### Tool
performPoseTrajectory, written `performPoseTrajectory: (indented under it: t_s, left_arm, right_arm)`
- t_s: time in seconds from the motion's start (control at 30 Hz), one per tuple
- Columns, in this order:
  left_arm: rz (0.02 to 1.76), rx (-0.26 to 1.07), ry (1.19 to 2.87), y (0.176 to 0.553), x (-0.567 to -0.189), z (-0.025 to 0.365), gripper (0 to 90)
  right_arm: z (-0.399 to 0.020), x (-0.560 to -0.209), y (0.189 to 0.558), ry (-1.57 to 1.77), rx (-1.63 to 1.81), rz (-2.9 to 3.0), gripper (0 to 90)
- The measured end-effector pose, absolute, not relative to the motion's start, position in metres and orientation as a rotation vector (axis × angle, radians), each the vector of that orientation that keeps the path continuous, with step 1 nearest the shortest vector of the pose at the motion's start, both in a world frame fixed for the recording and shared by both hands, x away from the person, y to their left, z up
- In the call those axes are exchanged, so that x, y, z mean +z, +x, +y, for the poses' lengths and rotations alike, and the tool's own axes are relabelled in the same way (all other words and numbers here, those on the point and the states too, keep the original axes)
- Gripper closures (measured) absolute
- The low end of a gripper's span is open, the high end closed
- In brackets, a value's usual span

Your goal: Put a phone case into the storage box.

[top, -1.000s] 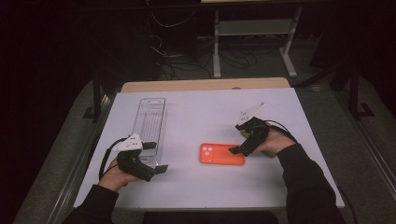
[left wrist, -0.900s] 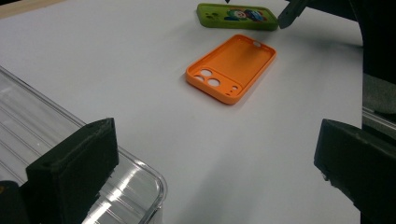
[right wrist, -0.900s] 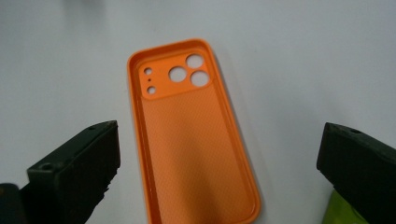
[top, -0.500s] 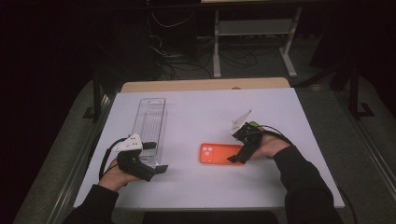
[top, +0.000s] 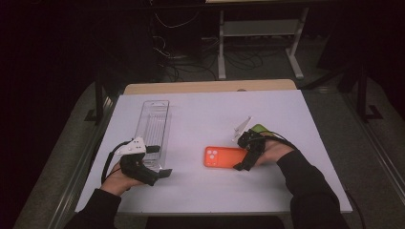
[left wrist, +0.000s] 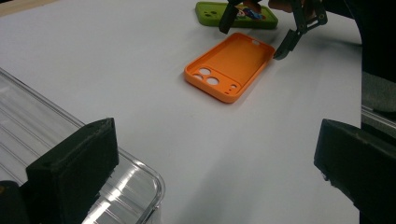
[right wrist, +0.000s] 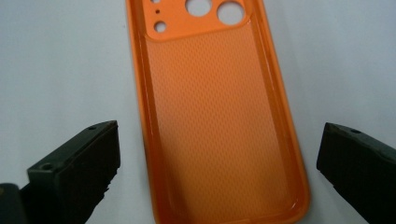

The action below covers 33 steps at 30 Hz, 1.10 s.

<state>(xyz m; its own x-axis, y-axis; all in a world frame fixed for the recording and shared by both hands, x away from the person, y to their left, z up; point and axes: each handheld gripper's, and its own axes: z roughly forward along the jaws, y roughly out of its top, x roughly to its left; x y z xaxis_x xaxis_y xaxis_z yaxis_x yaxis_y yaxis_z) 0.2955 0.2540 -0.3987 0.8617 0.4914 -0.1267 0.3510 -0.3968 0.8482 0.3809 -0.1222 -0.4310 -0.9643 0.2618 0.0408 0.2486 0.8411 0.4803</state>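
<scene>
Orange phone case point(top: 223, 157) lies hollow side up mid-table, not yet gripped: right gripper point(top: 245, 161) sits at its near end, jaws wide apart, straddling it without touching. Left gripper point(top: 160, 162), jaws also apart and empty, rests by the clear tray point(top: 153, 125). Judging by this, the grab and any move are left; green case point(left wrist: 236, 14) lies just behind.

Both forearms enter from six o'clock, the left gripper point(top: 160, 162) at eight o'clock with jaws spread wide, the right gripper point(top: 244, 152) at four o'clock, also spread.
</scene>
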Motion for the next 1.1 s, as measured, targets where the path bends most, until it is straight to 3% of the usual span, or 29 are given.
performPoseTrajectory:
  t_s: [0.33,1.1]
  left_arm:
    - [0.611,0.173,2.03,0.2954,-0.399,0.2538,0.0]
    - [0.613,0.175,2.029,0.2948,-0.3991,0.2544,0.0]
  right_arm:
    - [-0.1179,-0.4384,0.3801,0.401,0.697,3.003,0.0]
    - [-0.1183,-0.4363,0.3744,0.34,0.652,2.985,13.7]
